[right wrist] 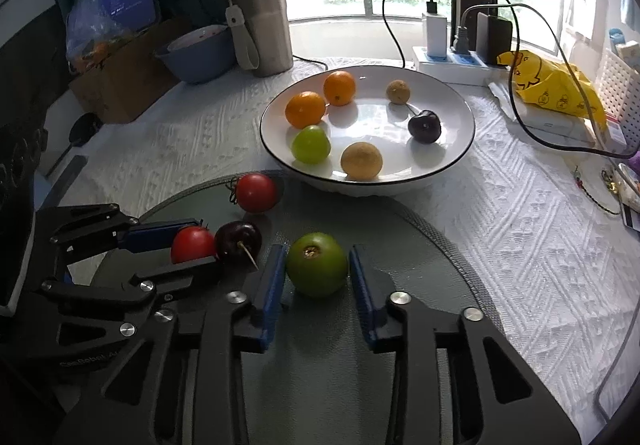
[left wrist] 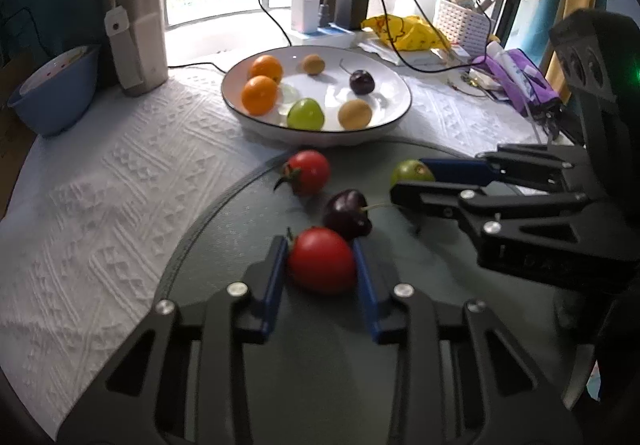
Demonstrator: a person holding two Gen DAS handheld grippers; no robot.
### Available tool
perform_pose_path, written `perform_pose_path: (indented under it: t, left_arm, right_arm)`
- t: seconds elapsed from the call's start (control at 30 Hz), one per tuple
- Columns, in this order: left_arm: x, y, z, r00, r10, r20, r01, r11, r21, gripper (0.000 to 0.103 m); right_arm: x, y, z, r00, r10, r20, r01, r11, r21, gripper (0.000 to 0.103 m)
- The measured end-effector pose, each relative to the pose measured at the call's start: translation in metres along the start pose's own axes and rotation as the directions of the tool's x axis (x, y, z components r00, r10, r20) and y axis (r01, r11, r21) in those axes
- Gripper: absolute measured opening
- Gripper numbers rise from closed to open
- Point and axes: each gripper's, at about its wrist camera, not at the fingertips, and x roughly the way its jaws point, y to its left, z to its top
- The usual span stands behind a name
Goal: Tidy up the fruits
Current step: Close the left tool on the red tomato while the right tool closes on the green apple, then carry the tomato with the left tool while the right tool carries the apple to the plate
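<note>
My left gripper (left wrist: 321, 245) is shut on a red tomato (left wrist: 322, 260) on the round grey mat (left wrist: 240, 213); it also shows in the right wrist view (right wrist: 191, 243). My right gripper (right wrist: 317, 251) is closed around a green fruit (right wrist: 317, 264) on the mat, its pads touching both sides; this fruit also shows in the left wrist view (left wrist: 411, 173). A dark cherry (left wrist: 347, 213) and a second red tomato (left wrist: 307, 171) lie loose on the mat. The white bowl (left wrist: 394, 113) holds two oranges (left wrist: 260, 95), a green fruit (left wrist: 305, 114), two brownish fruits and a dark cherry (left wrist: 362, 82).
A steel tumbler (left wrist: 138, 29) and a blue bowl (left wrist: 52, 93) stand at the back left. A power strip with chargers and cables (left wrist: 320, 29), a yellow bag (left wrist: 404, 31), a white basket (left wrist: 460, 21) and purple items (left wrist: 520, 81) crowd the back right.
</note>
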Motion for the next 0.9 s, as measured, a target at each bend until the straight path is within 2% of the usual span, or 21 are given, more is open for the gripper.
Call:
perform_pose_path:
  t: [0.57, 0.9]
  left_arm:
    - [-0.023, -0.005, 0.002, 0.999, 0.005, 0.051, -0.006, 1.0, 0.014, 0.034]
    - [-0.045, -0.012, 0.014, 0.995, 0.011, 0.103, -0.014, 1.0, 0.026, 0.034]
  right_arm:
    - [-0.026, 0.006, 0.001, 0.998, -0.011, 0.054, 0.011, 1.0, -0.007, 0.033]
    - [-0.054, 0.004, 0.007, 0.994, -0.025, 0.106, 0.026, 1.0, -0.013, 0.033]
